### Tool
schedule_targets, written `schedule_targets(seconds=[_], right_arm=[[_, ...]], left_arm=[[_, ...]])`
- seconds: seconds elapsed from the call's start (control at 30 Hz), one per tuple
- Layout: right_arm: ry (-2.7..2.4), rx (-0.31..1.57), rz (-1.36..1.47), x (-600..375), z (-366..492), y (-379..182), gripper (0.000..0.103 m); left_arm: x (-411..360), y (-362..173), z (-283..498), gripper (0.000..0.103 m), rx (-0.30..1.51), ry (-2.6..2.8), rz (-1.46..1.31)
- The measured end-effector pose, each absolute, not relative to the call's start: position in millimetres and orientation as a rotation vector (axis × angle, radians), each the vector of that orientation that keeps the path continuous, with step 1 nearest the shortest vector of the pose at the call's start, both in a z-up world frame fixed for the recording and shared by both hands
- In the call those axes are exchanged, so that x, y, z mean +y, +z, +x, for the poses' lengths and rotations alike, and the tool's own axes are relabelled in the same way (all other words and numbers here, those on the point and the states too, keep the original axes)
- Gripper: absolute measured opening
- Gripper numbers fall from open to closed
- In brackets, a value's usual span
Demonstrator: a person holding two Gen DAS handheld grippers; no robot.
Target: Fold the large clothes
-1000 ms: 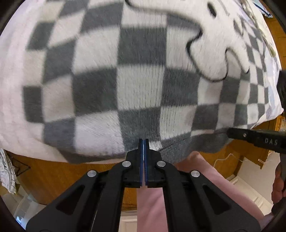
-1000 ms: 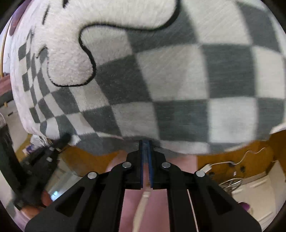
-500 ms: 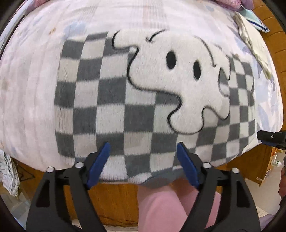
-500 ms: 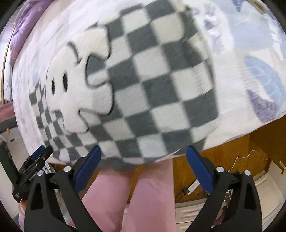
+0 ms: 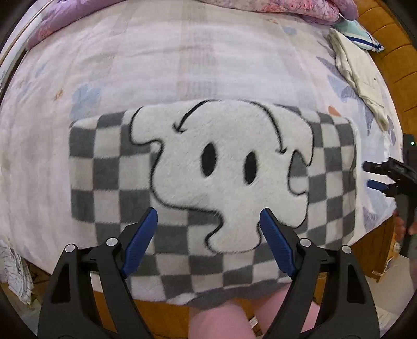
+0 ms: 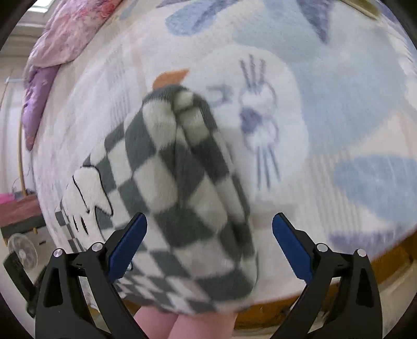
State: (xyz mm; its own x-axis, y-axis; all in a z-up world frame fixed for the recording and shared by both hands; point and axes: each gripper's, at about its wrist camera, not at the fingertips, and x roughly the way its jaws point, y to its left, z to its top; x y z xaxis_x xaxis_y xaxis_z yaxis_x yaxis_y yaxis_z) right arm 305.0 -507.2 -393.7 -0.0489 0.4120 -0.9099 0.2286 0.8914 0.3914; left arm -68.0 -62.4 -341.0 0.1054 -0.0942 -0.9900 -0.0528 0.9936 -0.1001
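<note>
**Two grippers spread wide above a folded checkered sweater**

Both pairs of fingers stand apart with nothing between the pads. The left gripper (image 5: 208, 232) hangs over the near part of the checkered sweater (image 5: 109, 167), its blue-padded fingers (image 5: 140, 240) clear of the knit. The sweater lies folded into a rectangle on the bed (image 5: 182, 57), near the edge at 6 o'clock in the left wrist view, with its fluffy white cartoon dog face (image 5: 224, 182) turned up and the grey-and-white squares framing it on both sides.

At 3 o'clock in that view the right gripper (image 5: 372, 174) shows beside the sweater's end, its fingers spread. Its own blurred camera looks along that end of the sweater, where the layers stack in thick rolls.

At 1 o'clock a cream folded garment (image 5: 357, 73) lies well apart from the sweater. A pink and purple floral quilt (image 5: 286, 6) is bunched at 12 o'clock. No containers are in view.
</note>
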Motion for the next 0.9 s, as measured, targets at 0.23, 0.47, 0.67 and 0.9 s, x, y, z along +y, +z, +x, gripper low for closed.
schedule_targets(seconds=[0.23,0.47,0.67,0.9], right_arm=[[0.359,1.593,0.539,-497.1,326.6,-427.9,0.093],[0.452,1.584,0.613,-509.3,329.7,-455.9,0.097],[0.518,1.775,0.992,-513.1,323.6,-481.6,0.097],[0.344,1.787,1.174,-513.6,312.1,-498.1,0.096]], left_arm=[[-85.8,-342.9,-47.0,0.081,1.411,0.003,-0.089],[-98.7,-343.6,-34.7,0.081,1.360,0.002,-0.093],[-92.0,-356.0,-20.5,0.081,1.352,-0.005,-0.275],[-90.2,-372.1,6.2,0.080,1.435,0.066,-0.217]])
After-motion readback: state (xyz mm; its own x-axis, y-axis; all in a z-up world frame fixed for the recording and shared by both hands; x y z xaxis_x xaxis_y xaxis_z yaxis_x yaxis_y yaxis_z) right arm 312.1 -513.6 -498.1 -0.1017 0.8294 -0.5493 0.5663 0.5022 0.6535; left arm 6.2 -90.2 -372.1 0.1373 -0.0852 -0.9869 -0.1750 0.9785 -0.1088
